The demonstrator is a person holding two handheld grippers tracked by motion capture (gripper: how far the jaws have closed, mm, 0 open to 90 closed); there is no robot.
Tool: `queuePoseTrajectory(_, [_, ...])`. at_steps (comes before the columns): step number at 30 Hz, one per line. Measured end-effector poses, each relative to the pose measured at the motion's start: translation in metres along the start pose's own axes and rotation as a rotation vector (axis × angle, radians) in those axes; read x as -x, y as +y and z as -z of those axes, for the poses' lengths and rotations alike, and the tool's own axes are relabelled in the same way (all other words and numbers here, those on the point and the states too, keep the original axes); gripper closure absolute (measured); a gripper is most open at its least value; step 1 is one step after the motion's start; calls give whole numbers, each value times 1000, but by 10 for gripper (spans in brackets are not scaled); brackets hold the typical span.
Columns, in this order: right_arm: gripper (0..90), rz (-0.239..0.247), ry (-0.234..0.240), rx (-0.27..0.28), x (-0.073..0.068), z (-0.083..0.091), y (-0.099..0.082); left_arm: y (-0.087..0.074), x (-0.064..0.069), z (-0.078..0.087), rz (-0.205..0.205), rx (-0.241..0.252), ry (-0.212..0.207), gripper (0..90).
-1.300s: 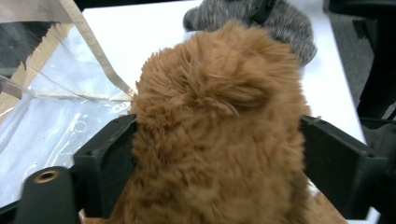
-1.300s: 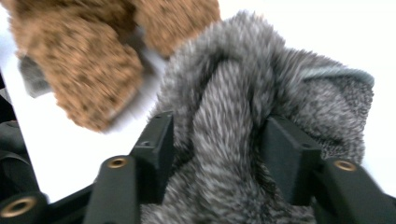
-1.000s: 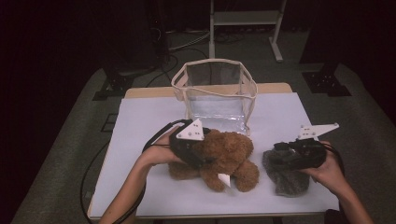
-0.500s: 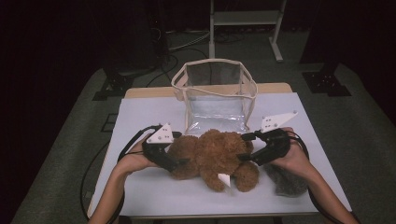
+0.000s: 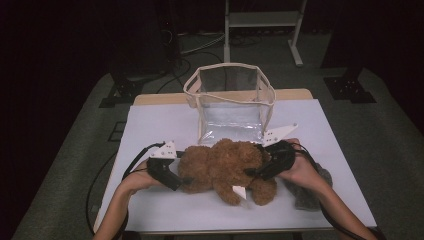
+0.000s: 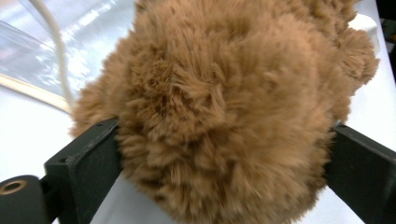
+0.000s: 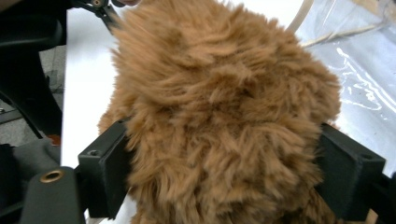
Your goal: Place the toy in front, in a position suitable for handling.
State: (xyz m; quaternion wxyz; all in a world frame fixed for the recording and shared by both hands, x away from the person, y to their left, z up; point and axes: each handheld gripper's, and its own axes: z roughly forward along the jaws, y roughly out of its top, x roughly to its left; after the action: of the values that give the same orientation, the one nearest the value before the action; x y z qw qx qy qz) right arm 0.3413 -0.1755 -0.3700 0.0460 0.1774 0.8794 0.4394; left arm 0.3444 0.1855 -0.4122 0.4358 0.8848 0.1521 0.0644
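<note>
The brown teddy bear lies on the desk just before the clear bag, the left tool and right tool each spread wide around an end, neither clenched; lifting and bagging it remain, I'd say.

left claw | right claw | both now straddle teddy bear

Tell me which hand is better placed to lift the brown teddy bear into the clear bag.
Neither clearly: the left tongs and right tongs each straddle one end of the teddy bear, jaws wide around fur. The right sits slightly nearer the clear bag. A two-handed lift looks likeliest.
</note>
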Motion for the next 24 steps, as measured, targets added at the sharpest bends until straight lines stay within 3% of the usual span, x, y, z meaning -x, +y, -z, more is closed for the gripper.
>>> queuePoseTrajectory(4, [321, -29, -13, 25, 1, 0, -4, 0, 4, 2, 16, 67, 7, 280])
queuePoseTrajectory(6, [369, -44, -17, 37, 1, 5, -3, 6, 6, 2, 13, 72, 7, 320])
queuePoseTrajectory(11, [407, -37, -39, 41, 0, 29, 1, 37, 16, 2, -51, 78, 9, 335])
queuePoseTrajectory(17, [408, -41, -68, 66, -2, 80, -2, 80, 34, -8, -105, 128, -20, 335])
queuePoseTrajectory(21, [406, -43, -91, 56, -4, 105, -10, 91, 40, -21, -125, 118, -39, 335])
queuePoseTrajectory(24, [406, -64, -87, 43, -2, 105, -22, 87, 42, -33, -112, 91, -47, 335])
